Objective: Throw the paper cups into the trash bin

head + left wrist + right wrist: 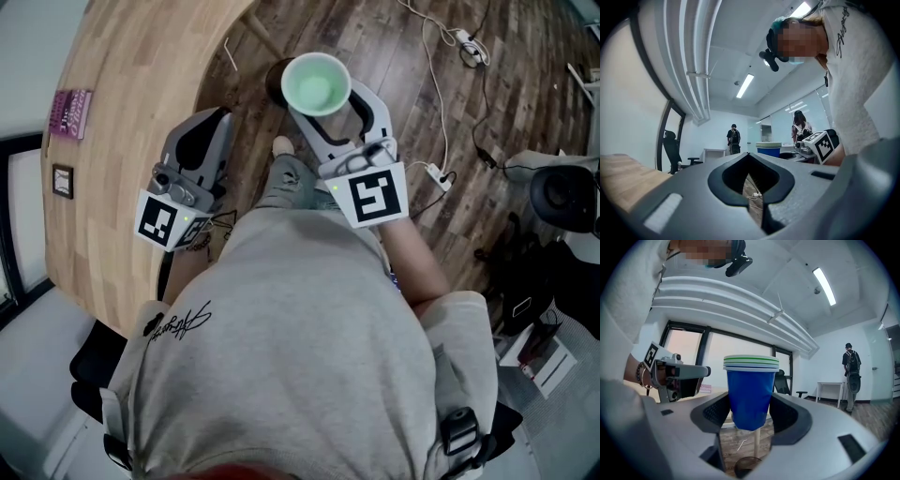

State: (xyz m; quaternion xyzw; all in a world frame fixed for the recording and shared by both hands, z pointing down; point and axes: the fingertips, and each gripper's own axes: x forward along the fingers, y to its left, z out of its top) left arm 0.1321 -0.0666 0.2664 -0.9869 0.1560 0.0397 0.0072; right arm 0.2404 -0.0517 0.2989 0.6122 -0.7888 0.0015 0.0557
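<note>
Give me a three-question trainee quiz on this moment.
1. Multiple choice: what does the right gripper hold between its jaws?
A) a stack of blue paper cups
B) a purple book
C) nothing
2. True or false: the left gripper has its jaws spread wide around a cup.
3. Fill in: in the right gripper view, the dark round thing on the floor below the held cups is the ____.

Key: 1 A. 2 False: its jaws are together and hold nothing. 3 trash bin.
</note>
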